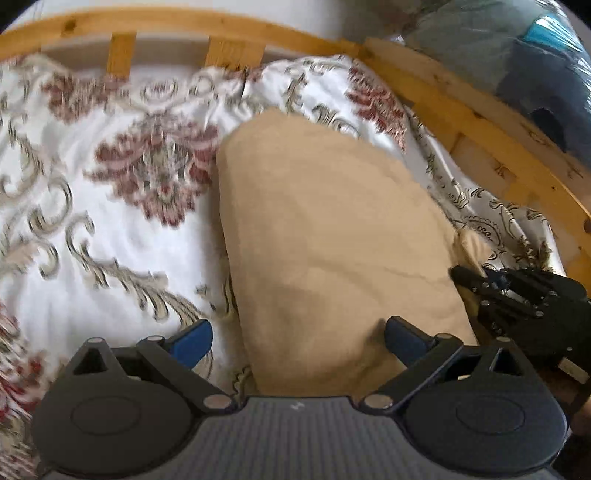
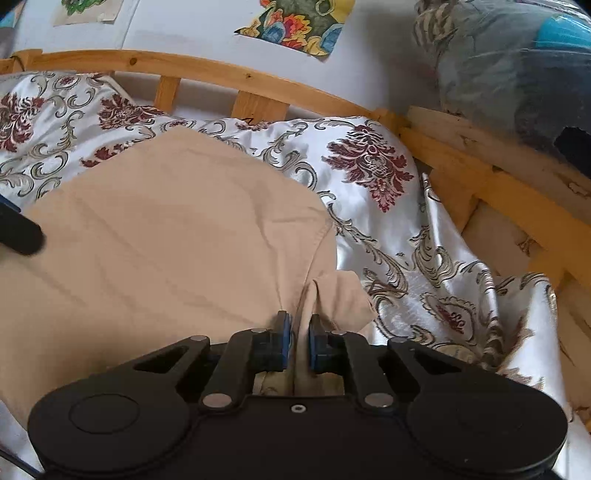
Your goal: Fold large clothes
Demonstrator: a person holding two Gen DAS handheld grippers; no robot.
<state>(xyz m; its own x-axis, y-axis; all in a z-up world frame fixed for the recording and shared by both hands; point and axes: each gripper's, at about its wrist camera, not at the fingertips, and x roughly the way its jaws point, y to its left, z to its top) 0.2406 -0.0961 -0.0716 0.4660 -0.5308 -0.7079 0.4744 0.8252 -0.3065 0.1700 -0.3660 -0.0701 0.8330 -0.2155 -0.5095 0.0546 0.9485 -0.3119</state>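
Note:
A tan garment (image 1: 332,229) lies folded in a long slab on a floral bedspread (image 1: 110,206). My left gripper (image 1: 297,341) hovers over its near end, jaws wide open. One blue pad (image 1: 192,343) is above the bedspread and the other is above the cloth, with nothing pinched. In the right wrist view the tan garment (image 2: 177,229) spreads ahead. My right gripper (image 2: 299,334) is shut on a raised ridge of its near right edge, and a crumpled corner sticks out past the pads. The right gripper (image 1: 517,299) also shows in the left wrist view, at the garment's right edge.
A wooden slatted bed frame (image 2: 258,79) runs along the far side and the right side (image 1: 480,122). Behind it is a white wall with colourful pictures (image 2: 299,26). A bundle of bagged bedding (image 2: 517,66) sits past the right rail. The bedspread (image 2: 406,258) is rumpled to the right.

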